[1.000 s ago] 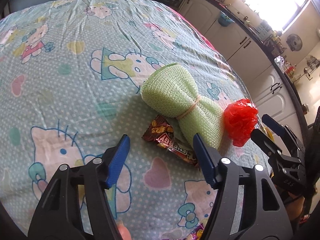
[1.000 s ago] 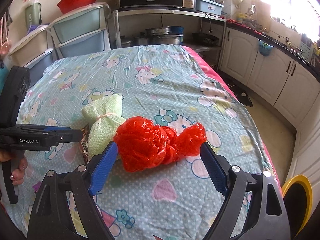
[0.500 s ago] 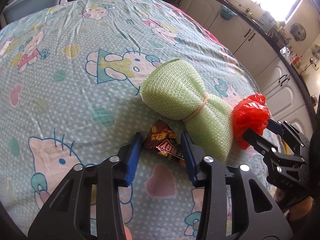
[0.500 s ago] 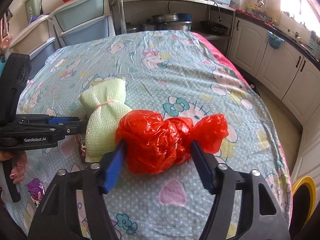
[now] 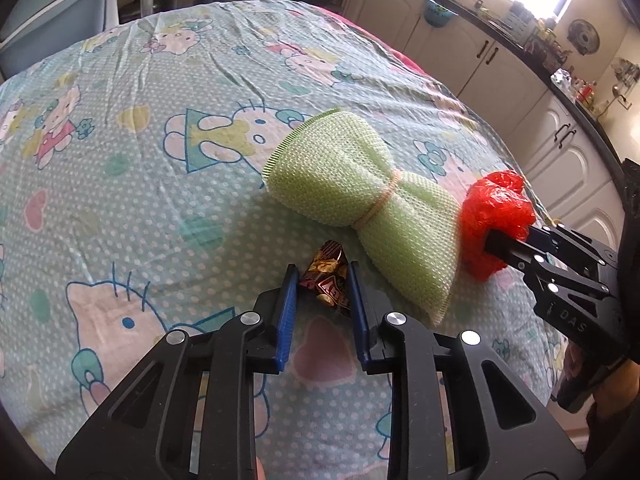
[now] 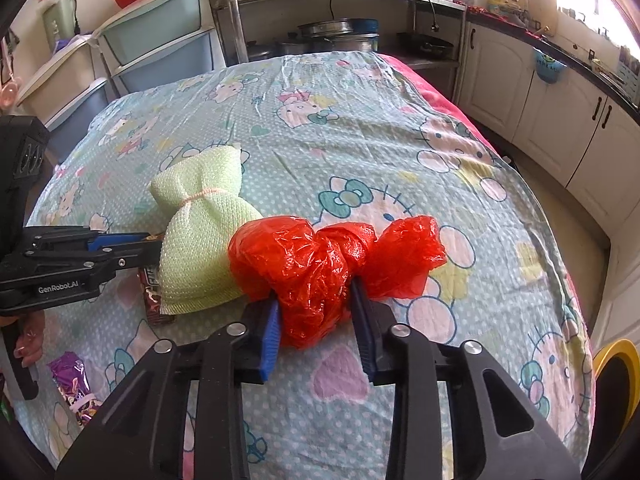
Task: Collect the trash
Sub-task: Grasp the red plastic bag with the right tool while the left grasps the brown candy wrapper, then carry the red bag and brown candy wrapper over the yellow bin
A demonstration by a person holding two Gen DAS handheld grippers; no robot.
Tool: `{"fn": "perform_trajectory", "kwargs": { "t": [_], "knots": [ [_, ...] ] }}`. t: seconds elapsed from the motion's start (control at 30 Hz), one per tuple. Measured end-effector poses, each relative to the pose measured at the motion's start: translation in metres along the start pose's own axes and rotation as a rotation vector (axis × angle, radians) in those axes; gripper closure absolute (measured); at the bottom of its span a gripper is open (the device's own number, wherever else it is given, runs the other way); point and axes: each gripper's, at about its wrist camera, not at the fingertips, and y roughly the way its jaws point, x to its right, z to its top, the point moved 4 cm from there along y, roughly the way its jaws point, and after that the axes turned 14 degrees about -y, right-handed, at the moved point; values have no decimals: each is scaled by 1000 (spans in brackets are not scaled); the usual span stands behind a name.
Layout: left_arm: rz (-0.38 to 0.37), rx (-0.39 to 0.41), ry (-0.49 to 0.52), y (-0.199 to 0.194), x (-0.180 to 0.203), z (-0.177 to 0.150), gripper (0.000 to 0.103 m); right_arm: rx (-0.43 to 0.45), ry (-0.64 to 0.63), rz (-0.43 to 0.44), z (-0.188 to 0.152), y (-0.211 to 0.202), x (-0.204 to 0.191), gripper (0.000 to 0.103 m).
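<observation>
A brown candy wrapper (image 5: 326,270) lies on the cartoon-cat tablecloth (image 5: 120,208). My left gripper (image 5: 322,280) is closing on it, and its blue pads touch both sides of the wrapper. A crumpled red plastic bag (image 6: 304,248) sits between the jaws of my right gripper (image 6: 316,300), which is shut on its middle. Between the two lies a green mesh bundle (image 5: 352,184) tied with a rubber band, held by neither gripper. The right wrist view shows the left gripper (image 6: 154,244) from the side, its tips partly behind the bundle (image 6: 200,232).
A purple wrapper (image 6: 74,384) lies near the table's front left edge. A yellow-rimmed bin (image 6: 612,352) stands on the floor at the right. Plastic drawers (image 6: 160,36) and a shelf with pots stand beyond the far edge; white cabinets (image 6: 560,120) line the right.
Both grippers narrowed from wide open. The left one came forward and took the brown wrapper between its pads. The right one squeezed shut on the red bag.
</observation>
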Motion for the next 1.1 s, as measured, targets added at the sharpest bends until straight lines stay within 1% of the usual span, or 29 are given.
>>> {"fn": "perform_trajectory", "kwargs": {
  "t": [0.1, 0.13, 0.3, 0.47, 0.8, 1.1],
  "knots": [
    [-24, -12, -6, -3, -2, -1, 88, 5, 6, 5, -3, -3, 0, 76],
    [-35, -14, -13, -5, -4, -1, 94, 8, 10, 6, -4, -4, 0, 76],
    [-59, -9, -22, -15, -7, -2, 95, 24, 26, 11, -12, -17, -1, 77],
    [-79, 6, -7, -27, -2, -5, 96, 35, 50, 9, -22, -30, 1, 77],
    [-131, 55, 58, -61, 28, -11, 98, 73, 60, -11, -33, -60, 1, 77],
    [-170, 70, 115, -77, 57, -17, 99, 94, 70, -25, -39, -79, 2, 77]
  ]
}}
